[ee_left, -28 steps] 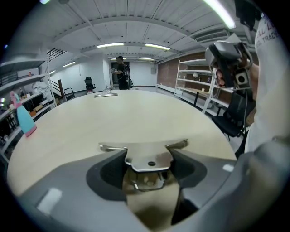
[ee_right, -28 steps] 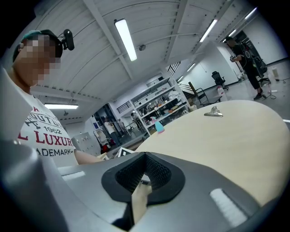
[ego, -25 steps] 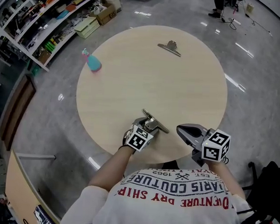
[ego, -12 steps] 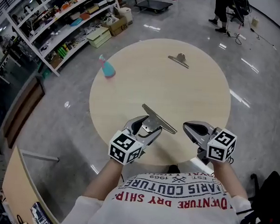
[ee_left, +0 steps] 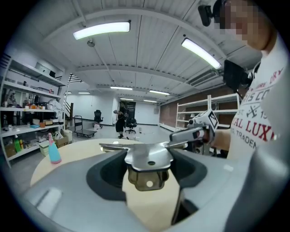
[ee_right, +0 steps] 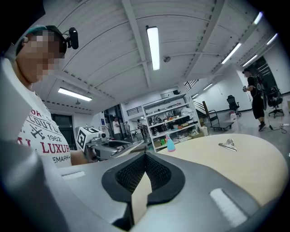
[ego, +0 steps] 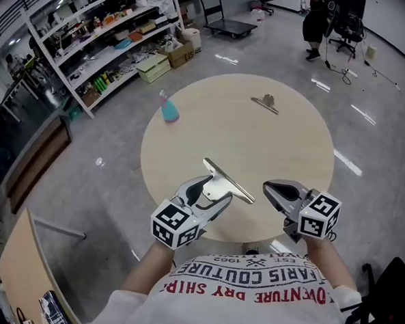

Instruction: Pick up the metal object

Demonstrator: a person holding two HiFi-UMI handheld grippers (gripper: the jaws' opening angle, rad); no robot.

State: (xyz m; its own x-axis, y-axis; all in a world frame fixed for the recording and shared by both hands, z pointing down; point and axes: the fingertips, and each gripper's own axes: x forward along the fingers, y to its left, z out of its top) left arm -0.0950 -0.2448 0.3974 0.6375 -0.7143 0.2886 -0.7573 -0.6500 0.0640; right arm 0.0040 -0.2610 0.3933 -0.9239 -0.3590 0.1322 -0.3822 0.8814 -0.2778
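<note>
A large metal bulldog clip (ego: 223,183) hangs lifted above the near part of the round wooden table (ego: 258,147), and my left gripper (ego: 211,193) is shut on its handle. In the left gripper view the clip (ee_left: 147,158) fills the space between the jaws, its long blade level across the top. A second, similar metal clip (ego: 265,103) lies flat at the table's far side, also seen in the right gripper view (ee_right: 228,145). My right gripper (ego: 272,189) hovers to the right of the held clip, shut and empty, its tips meeting (ee_right: 145,156).
A blue spray bottle (ego: 169,110) stands near the table's far left edge. Shelving racks with boxes (ego: 107,42) line the floor beyond at the left. A person (ego: 319,21) stands by chairs far behind the table.
My left gripper has risen off the table with the clip in it and drawn back toward my body. The right gripper has barely shifted.
</note>
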